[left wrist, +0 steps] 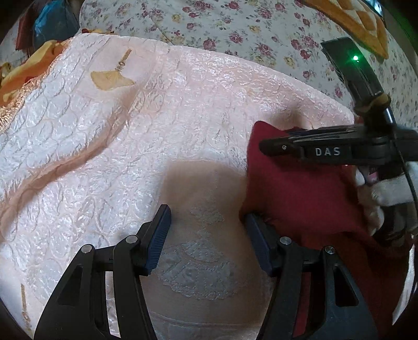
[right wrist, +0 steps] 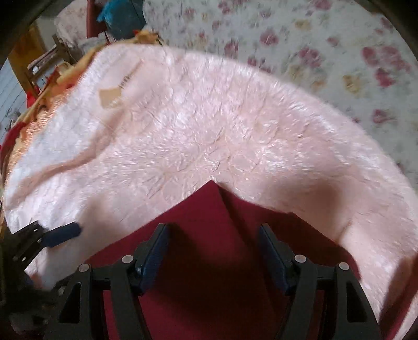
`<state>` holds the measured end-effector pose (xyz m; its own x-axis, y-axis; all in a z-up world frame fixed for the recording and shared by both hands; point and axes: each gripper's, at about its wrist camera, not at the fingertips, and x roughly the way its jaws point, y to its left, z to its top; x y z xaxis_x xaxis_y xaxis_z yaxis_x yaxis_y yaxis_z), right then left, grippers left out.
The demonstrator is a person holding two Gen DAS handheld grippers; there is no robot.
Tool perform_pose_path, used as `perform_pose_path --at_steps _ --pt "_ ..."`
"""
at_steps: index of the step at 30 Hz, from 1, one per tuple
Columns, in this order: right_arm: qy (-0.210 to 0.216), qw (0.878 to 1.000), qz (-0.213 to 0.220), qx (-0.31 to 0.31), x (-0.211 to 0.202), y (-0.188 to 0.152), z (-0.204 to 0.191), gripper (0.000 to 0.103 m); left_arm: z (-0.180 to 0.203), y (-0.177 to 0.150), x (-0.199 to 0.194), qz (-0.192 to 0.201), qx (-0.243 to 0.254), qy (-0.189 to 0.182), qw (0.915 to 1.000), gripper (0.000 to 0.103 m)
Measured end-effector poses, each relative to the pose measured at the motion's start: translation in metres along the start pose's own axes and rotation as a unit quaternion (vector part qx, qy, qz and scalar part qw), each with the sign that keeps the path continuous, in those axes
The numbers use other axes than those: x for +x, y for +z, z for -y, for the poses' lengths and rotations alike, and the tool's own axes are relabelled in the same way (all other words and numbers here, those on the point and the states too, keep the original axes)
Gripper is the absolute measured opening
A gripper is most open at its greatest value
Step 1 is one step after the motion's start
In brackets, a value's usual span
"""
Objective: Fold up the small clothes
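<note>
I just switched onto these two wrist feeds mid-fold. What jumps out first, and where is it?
The dark red garment stands out most, lying at the near edge of the shiny pale pink quilted cover. The right gripper hangs over it with its jaws apart and no cloth pinched. The left gripper is open beside the garment's edge, above bare cover, and the rose-print sheet runs along the far side.

Black left claw (left wrist: pixel 206 235) (blue pads), white glove (left wrist: pixel 392 191), "DAS" lettering
</note>
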<state>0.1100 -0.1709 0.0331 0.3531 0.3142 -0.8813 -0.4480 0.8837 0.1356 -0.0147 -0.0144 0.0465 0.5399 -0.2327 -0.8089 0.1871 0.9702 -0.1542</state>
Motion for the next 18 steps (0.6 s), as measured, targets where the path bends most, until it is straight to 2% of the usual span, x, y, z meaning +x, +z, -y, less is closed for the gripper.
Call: perform_pose_path --at_steps 1,2,3,5,8,11,13,15,17,18 --pt "0.006 1.0 0.004 0.0 0.0 0.0 0.001 0.029 -0.001 0.0 -0.001 0.0 -0.002 -0.002 1.0 0.06" --pt "0.01 1.0 0.013 -0.006 -0.002 0.002 -0.002 0.016 -0.002 0.0 -0.003 0.0 -0.006 -0.004 1.0 0.06" --pt "0.01 1.0 0.022 -0.013 -0.004 0.004 -0.006 0.007 -0.004 0.001 -0.005 0.002 -0.009 -0.006 0.9999 0.06" --pt "0.018 0.999 0.041 -0.012 -0.007 0.014 -0.012 0.005 -0.008 0.002 -0.01 0.01 -0.018 -0.01 0.9998 0.06" --pt "0.024 0.998 0.065 -0.009 -0.004 0.026 -0.024 0.005 -0.012 0.004 -0.016 0.023 -0.021 0.0 0.9995 0.06" --pt "0.008 0.999 0.049 -0.004 0.016 0.029 -0.029 0.005 -0.016 0.003 -0.019 0.022 -0.022 0.016 0.9994 0.06" --pt "0.008 0.998 0.055 -0.001 0.01 0.028 -0.031 0.005 -0.019 0.002 -0.022 0.024 -0.024 0.03 0.999 0.06" --pt "0.03 0.997 0.068 0.019 -0.019 0.02 -0.02 0.005 -0.026 0.004 -0.028 0.035 -0.036 0.035 0.9981 0.06" --pt "0.034 0.996 0.085 0.015 -0.054 0.007 -0.012 0.008 -0.03 0.004 -0.035 0.05 -0.049 0.023 0.9973 0.06" --pt "0.02 0.995 0.095 0.005 -0.079 -0.004 -0.006 0.023 -0.03 0.005 -0.038 0.058 -0.052 0.012 0.9969 0.06"
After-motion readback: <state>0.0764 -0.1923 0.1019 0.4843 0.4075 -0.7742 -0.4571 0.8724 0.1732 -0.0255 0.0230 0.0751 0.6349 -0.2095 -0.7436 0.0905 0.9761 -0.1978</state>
